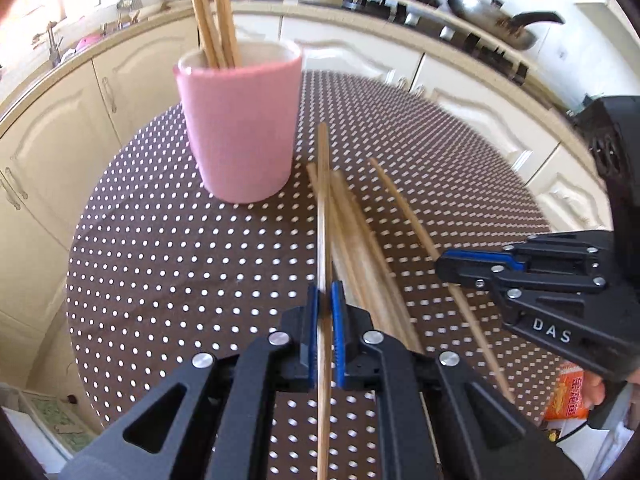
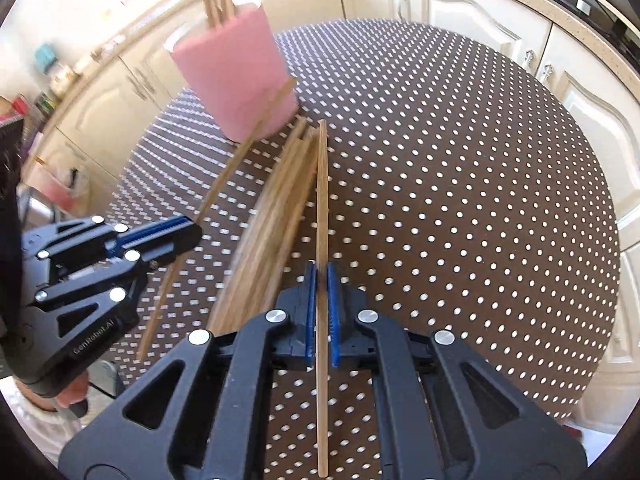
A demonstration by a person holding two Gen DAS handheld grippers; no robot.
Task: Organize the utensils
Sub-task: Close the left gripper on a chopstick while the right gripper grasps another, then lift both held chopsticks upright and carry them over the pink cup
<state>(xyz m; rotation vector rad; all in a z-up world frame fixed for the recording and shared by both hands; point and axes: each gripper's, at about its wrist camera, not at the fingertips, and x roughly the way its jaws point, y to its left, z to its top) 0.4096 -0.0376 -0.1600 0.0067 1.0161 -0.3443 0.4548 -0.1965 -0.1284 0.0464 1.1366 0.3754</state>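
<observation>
While upright, cup (image 1: 240,128) beside loose chopsticks (image 1: 354,232)

Cream kitchen cabinets (image 1: 60,128), beige countertop (image 1: 132,26), black stove (image 1: 404,0), brown polka-dot tablecloth (image 1: 160,240), daylight.

**Cup behind, chopsticks in front**

On the round table (image 1: 168,248) a cup (image 1: 240,120) stands with chopsticks upright in it (image 1: 212,12). Just in front of it lies a bundle of loose chopsticks (image 1: 360,248). Cabinets (image 1: 60,128) and a counter run behind the table.
</observation>
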